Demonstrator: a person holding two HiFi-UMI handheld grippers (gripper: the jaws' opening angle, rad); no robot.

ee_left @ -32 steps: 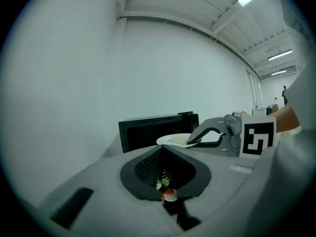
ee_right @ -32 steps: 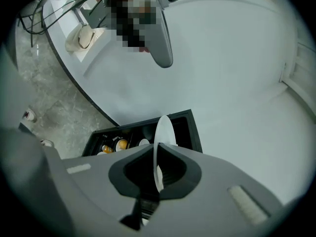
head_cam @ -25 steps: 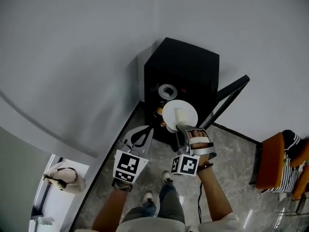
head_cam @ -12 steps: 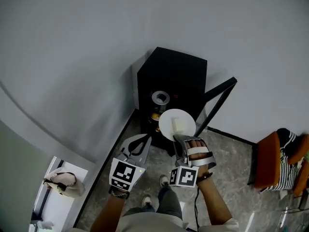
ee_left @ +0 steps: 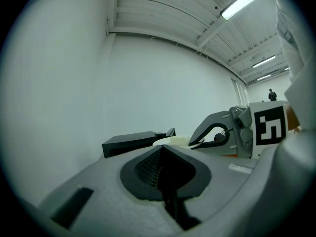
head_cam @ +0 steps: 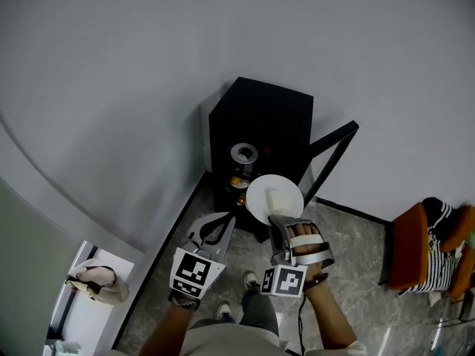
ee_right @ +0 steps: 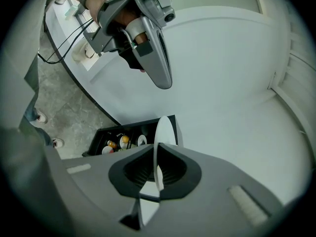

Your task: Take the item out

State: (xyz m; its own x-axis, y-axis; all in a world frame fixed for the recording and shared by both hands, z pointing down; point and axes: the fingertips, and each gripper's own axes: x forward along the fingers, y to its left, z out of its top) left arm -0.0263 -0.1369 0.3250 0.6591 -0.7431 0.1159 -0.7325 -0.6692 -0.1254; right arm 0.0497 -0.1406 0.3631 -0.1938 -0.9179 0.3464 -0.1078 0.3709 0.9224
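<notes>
A white plate carrying a pale block hangs in front of the black cabinet, whose door stands open. My right gripper is shut on the plate's near rim. The right gripper view shows the plate edge-on, clamped by my right gripper. Dishes of food sit inside the cabinet. My left gripper hovers to the left of the plate, shut and holding nothing. In the left gripper view its jaws meet, with the plate and the right gripper beyond.
An orange chair draped with striped cloth stands at the right on the stone floor. A pale wall rises behind the cabinet. At lower left a bag lies on a white surface. My feet show below the grippers.
The right gripper has drawn the plate a little farther out from the cabinet, towards me. The left gripper has stayed beside it, still shut.
</notes>
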